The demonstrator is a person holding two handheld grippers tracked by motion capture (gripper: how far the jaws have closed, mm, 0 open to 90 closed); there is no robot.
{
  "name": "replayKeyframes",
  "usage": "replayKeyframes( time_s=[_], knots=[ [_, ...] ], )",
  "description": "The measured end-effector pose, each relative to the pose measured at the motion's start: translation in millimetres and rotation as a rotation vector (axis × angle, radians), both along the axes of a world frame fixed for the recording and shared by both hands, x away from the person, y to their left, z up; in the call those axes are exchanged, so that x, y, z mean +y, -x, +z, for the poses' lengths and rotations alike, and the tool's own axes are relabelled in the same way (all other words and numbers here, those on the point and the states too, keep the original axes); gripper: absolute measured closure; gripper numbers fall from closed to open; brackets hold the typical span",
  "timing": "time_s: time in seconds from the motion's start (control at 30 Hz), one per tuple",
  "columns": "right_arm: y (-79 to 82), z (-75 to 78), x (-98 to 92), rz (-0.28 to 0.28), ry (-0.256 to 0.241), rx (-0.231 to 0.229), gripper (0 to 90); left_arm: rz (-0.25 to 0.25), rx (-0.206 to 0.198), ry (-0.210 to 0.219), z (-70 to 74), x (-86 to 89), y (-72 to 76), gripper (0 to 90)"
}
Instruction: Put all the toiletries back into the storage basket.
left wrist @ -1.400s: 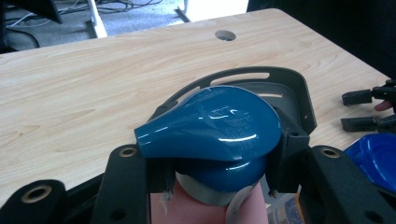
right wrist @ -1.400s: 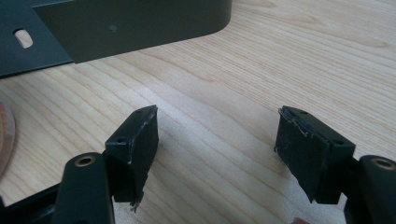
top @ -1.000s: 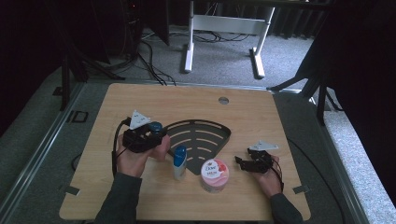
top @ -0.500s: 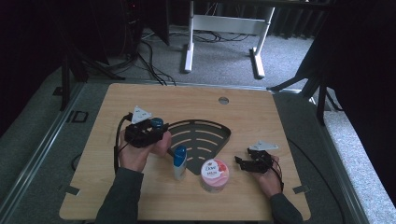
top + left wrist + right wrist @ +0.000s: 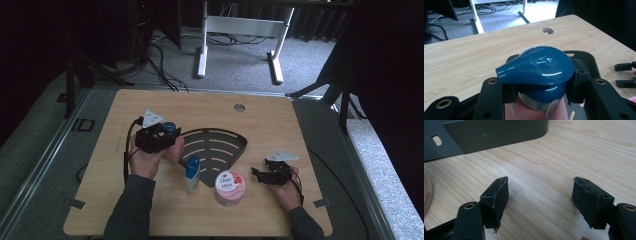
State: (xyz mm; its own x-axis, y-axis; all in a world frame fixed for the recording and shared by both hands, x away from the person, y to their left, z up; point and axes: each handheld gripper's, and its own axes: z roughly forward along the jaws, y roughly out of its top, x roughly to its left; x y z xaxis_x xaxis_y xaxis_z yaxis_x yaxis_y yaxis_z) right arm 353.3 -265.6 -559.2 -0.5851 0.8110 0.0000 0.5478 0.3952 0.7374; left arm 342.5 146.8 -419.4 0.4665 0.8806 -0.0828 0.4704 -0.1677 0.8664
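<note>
The left gripper point(image 5: 161, 136) is clamped on a blue-capped pink bottle point(image 5: 537, 68), held up just off the left edge of the dark fan-shaped tray point(image 5: 230, 140). Over on the right, the right gripper point(image 5: 260, 174) rests low on the wooden table point(image 5: 300, 125) with its jaws spread wide and empty, near a pink Dove jar point(image 5: 229, 186).

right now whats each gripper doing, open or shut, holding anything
Left gripper: shut on the blue-capped bottle.
Right gripper: open, holding nothing, above the bare wooden table.
</note>
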Motion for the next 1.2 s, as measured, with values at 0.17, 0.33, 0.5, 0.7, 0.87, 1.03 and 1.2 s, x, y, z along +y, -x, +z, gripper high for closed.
replayKeyframes(
  time_s=[0.17,0.33,0.5,0.7,0.87,1.03,1.2],
  knots=[
    [0.0,0.0,0.0,0.0,0.0,0.0,29.5,-0.007,0.0,0.0,-0.7,-2.6,-5.7,52.8],
    [0.0,0.0,0.0,0.0,0.0,0.0,29.5,-0.008,-0.009,0.013,-3.1,-3.9,-12.4,52.8],
    [-0.2,0.0,0.0,0.001,0.0,0.0,29.5,-0.012,-0.009,0.01,-5.5,-5.6,-18.6,52.8],
    [-0.3,0.0,0.1,0.002,0.001,-0.001,29.5,-0.023,-0.015,0.013,-9.0,-8.4,-26.5,52.7],
    [-0.3,0.0,0.2,0.003,0.0,-0.001,29.5,-0.032,-0.019,0.012,-12.7,-11.9,-33.2,52.8],
    [-0.3,0.0,0.1,0.003,0.001,-0.001,29.5,-0.031,-0.02,0.009,-15.8,-14.2,-37.6,52.8],
    [-0.2,0.0,0.1,0.003,0.001,0.0,29.5,-0.038,-0.02,0.009,-20.4,-16.7,-41.5,52.8]
  ],
)
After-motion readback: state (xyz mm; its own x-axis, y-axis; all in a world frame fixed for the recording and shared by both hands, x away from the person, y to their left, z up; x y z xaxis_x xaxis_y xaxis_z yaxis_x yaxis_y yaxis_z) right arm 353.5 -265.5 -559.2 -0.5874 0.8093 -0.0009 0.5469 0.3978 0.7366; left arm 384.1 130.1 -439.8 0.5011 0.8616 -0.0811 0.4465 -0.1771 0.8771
